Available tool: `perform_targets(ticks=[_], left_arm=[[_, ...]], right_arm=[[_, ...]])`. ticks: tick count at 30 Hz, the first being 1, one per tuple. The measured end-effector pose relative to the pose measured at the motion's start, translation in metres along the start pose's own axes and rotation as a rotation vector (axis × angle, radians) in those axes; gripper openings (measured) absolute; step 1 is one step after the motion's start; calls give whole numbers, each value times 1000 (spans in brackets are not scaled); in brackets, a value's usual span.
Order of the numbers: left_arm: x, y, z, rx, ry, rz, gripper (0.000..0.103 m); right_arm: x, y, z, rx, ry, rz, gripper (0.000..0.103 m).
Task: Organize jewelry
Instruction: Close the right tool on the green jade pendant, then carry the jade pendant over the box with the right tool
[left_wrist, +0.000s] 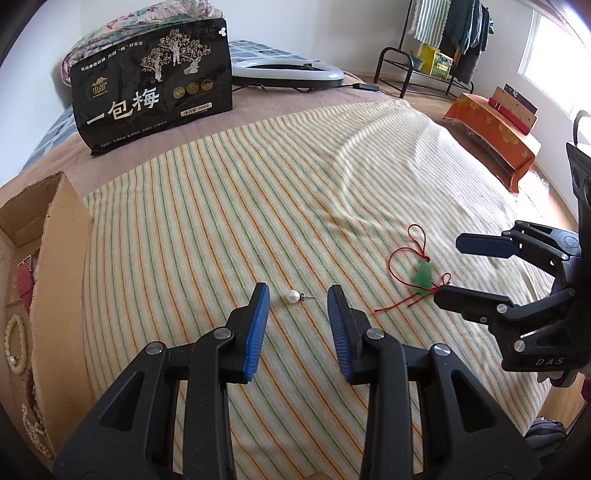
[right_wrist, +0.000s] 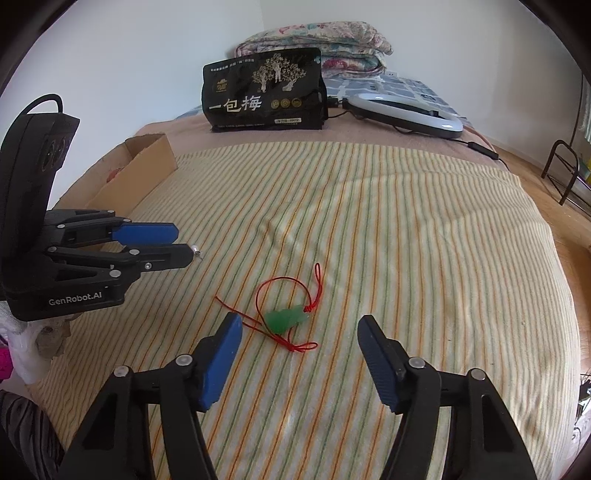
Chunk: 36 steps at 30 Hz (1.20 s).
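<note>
1. Pearl earring (left_wrist: 294, 296) lies low in the frame centre on the striped blanket (left_wrist: 258, 192), between the spread fingers of the left gripper (left_wrist: 298, 291), untouched.
2. Green pendant (right_wrist: 285, 319) on its red cord (right_wrist: 273, 286) lies between the wide-apart fingers of the right gripper (right_wrist: 300, 322).
3. Nothing blocks either piece; a black bag (left_wrist: 153, 83), a ring light (left_wrist: 288, 74) and folded quilts (right_wrist: 314, 38) sit at the top.
4. Cardboard box (left_wrist: 55, 258) at the left edge holds bead strands (left_wrist: 14, 341) and a red strap (left_wrist: 26, 284).
</note>
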<state>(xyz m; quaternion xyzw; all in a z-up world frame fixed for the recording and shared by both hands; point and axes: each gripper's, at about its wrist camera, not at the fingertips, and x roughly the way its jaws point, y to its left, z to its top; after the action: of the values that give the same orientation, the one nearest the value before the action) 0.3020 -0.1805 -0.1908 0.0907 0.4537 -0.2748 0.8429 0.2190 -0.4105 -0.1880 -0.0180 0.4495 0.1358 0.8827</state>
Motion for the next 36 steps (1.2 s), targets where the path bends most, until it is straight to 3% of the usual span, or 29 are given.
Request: perform_targets(ticks=[13,19,36], left_arm=[[14,-1,-2,18,14,8,21],[16,-1,-3,11,9,8,15],[-15,4,2,-1,-46,7,15]], right_arm=[[25,9,5,-59,35,-18,49],[27,14,6,-89,42,-26,33],[-2,8,10,-44,-13,3,32]])
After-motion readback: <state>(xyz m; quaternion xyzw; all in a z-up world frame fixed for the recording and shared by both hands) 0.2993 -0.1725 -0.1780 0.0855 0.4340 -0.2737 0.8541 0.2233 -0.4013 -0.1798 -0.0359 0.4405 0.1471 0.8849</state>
